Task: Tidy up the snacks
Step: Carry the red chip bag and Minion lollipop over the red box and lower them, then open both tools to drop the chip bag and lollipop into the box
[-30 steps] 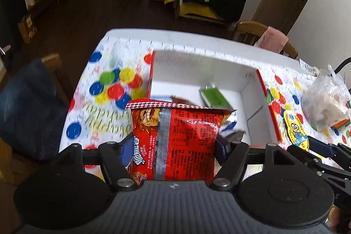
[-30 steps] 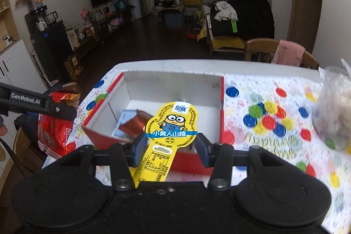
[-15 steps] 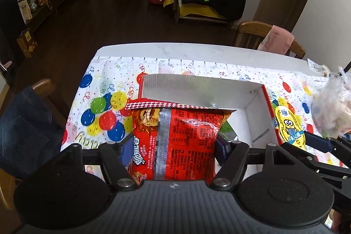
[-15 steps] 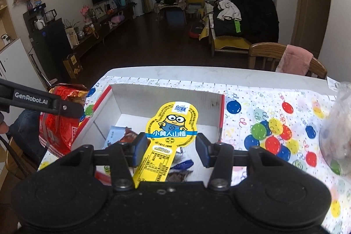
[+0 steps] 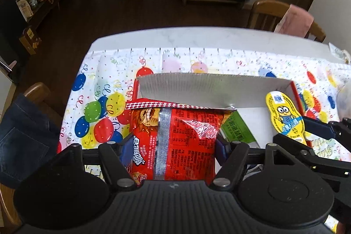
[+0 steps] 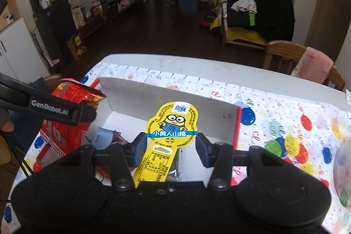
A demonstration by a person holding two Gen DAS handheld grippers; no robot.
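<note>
Living-room bench under a balloon-print cloth, two snacks held over an open box.

Dark floor and a cluttered sofa lie behind the bench [image 5: 197,36], where a red-sided cardboard box with a white inside [image 5: 210,89] sits on the balloon-print cloth [image 5: 98,84]. The left gripper [image 5: 173,150] has its fingers clamped on a red crinkly foil snack bag [image 5: 175,137] over the box's near left corner. The right gripper [image 6: 172,146] carries a yellow cartoon-character snack card [image 6: 170,131] over the box's near right side; one finger presses the card's edge, but whether the other touches it I cannot tell. A green packet [image 5: 238,128] and a light-blue sachet [image 6: 103,137] already lie inside (so sorting looks partly done). Both held snacks are not yet dropped in.
</note>
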